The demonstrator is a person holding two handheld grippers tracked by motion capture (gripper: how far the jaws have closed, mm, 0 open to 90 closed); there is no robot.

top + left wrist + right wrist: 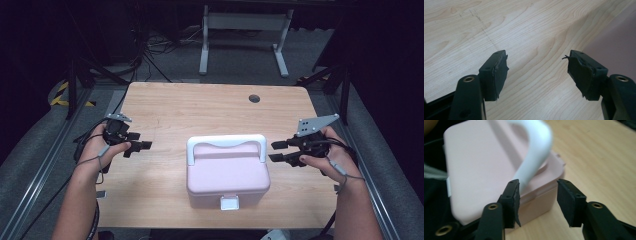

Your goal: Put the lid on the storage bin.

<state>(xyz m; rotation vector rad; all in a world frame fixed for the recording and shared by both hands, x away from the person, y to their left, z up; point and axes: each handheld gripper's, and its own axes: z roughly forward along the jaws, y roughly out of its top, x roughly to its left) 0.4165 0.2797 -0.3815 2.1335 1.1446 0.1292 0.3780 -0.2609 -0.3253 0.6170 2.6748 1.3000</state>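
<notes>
A wooden counter (165, 107) fills the middle of the high view. It has a small dark hole (254, 98) near its far edge.

A pink box (227, 177) sits on the counter, close to the near edge and about in the middle. Its lid is down. A white handle (226, 142) stands up over the far part of the lid. A small white latch (230, 202) is on the front of the box.

The left tool (141, 146) is to the left of the box, well apart from it, and points toward it. In the left gripper view its jaws are spread wide with only bare wood between them. A bit of pink shows at the right edge (616, 50).

The right tool (276, 151) is just to the right of the box, near the handle's end, and points at it. Its jaws are spread and pinch nothing. In the right gripper view the box corner (541, 200) and the blurry handle (534, 157) sit right past the jaws.

A thin cable (345, 175) runs along the right wrist.
</notes>
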